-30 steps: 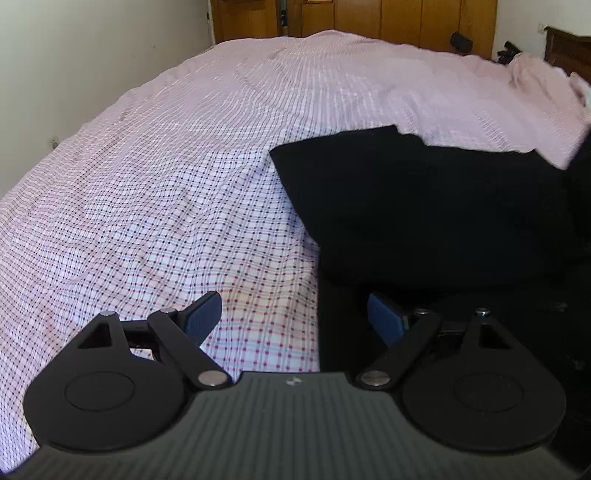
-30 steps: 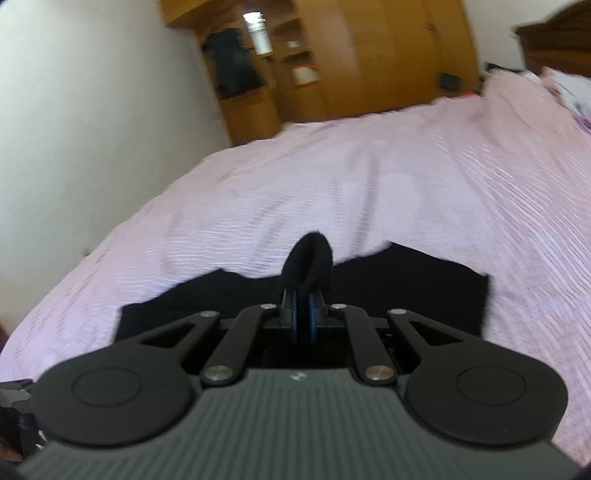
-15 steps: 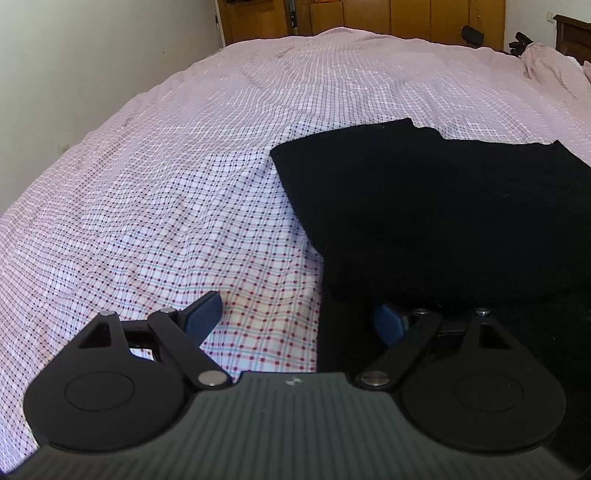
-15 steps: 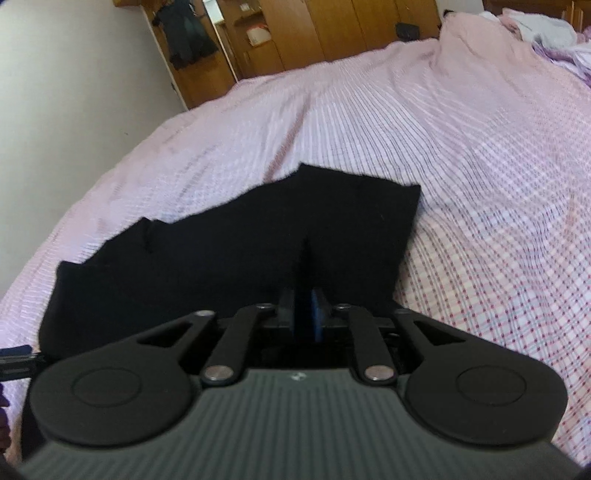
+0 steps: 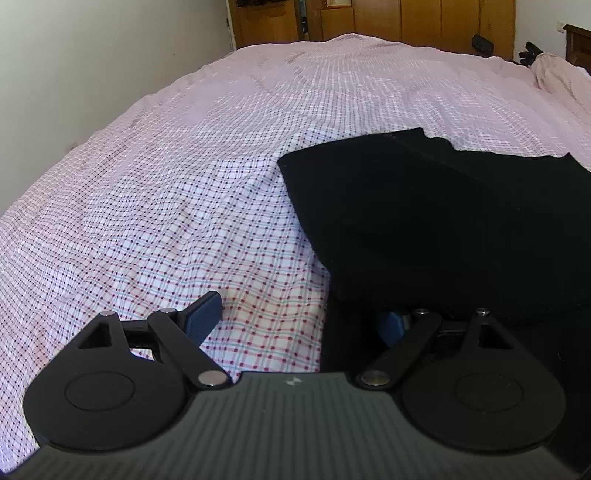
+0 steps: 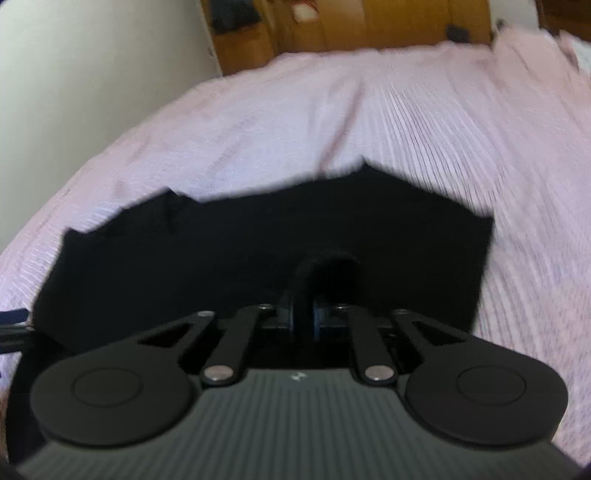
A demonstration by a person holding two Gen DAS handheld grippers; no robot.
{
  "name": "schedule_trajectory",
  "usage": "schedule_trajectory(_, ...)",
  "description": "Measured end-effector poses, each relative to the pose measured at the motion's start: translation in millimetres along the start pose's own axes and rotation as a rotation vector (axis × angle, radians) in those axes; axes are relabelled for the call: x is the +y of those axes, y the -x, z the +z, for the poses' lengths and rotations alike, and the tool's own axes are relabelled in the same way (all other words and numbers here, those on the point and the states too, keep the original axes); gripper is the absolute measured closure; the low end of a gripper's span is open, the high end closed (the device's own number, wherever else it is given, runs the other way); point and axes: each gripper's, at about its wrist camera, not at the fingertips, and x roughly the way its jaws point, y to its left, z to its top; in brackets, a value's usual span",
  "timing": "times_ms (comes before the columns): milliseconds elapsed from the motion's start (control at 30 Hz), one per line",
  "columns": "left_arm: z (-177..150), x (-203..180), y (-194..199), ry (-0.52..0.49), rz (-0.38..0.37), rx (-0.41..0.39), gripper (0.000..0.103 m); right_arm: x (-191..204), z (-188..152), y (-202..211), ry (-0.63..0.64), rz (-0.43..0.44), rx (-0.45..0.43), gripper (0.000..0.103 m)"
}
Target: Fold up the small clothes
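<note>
— Where's the garment?

— The black garment (image 5: 443, 221) lies spread on the bed (image 5: 184, 166), ahead and to the right of the left tongs (image 5: 299, 314). One layer is folded over another along its near side, and its near edge runs down between the two fingers.

— And the left tongs themselves?

— Spread wide apart. The left finger (image 5: 201, 315) sits over the pink checked sheet; the right one is mostly hidden under the dark cloth edge, only a bit of blue pad showing.

— The right tongs?

— The right tongs (image 6: 306, 317) are drawn together on a fold of the black garment (image 6: 258, 251), which bulges up in a small loop just beyond the tips. The rest of the cloth lies spread out ahead and to both sides. That view is blurred, so finer detail is lost.

— Anything further off?

— A wooden wardrobe (image 5: 406, 18) beyond the bed's far end.
</note>
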Motion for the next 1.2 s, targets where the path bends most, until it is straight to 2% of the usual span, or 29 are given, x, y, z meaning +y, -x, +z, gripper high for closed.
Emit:
schedule_trajectory(67,0,1,-2,0.004,0.001,0.004,0.013,9,17,24,0.024,0.013,-0.111,0.092)
schedule_trajectory(133,-1,2,-4,0.008,0.016,0.011,0.01,9,34,56,-0.01,0.01,-0.251,0.092)
schedule_trajectory(200,-1,4,-8,0.017,0.02,0.019,0.009,1,41,76,-0.055,-0.045,-0.35,0.092)
schedule_trajectory(233,0,5,-9,0.024,0.02,0.024,0.009,-5,42,79,-0.066,-0.076,-0.366,0.092)
schedule_trajectory(300,0,6,-9,0.027,0.021,0.027,0.008,-19,39,72,-0.075,-0.118,-0.328,0.092)
schedule_trajectory(400,0,4,-11,0.026,0.029,0.03,0.007,-41,21,39,-0.096,-0.17,-0.178,0.092)
schedule_trajectory(533,0,2,-11,0.016,0.03,0.029,0.007,-58,-8,-2,-0.13,-0.221,-0.036,0.091)
schedule_trajectory(700,5,2,3,0.004,0.015,-0.002,0.008,-57,-15,-3,-0.139,-0.223,-0.055,0.091)
schedule_trajectory(900,23,-12,40,-0.074,-0.034,-0.134,0.01,-41,2,32,-0.141,-0.168,-0.182,0.091)
schedule_trajectory(1000,34,-25,50,-0.102,-0.056,-0.19,0.02,-35,8,38,-0.126,-0.169,-0.187,0.091)
schedule_trajectory(1033,37,-29,50,-0.107,-0.065,-0.199,0.027,-34,9,35,-0.116,-0.185,-0.178,0.091)
schedule_trajectory(1133,47,-41,42,-0.103,-0.126,-0.191,0.042,-37,5,23,-0.107,-0.223,-0.143,0.089)
schedule_trajectory(1167,49,-44,39,-0.099,-0.15,-0.181,0.049,-42,3,17,-0.124,-0.215,-0.119,0.089)
schedule_trajectory(1200,53,-47,32,-0.093,-0.177,-0.169,0.051,-47,2,11,-0.149,-0.203,-0.089,0.089)
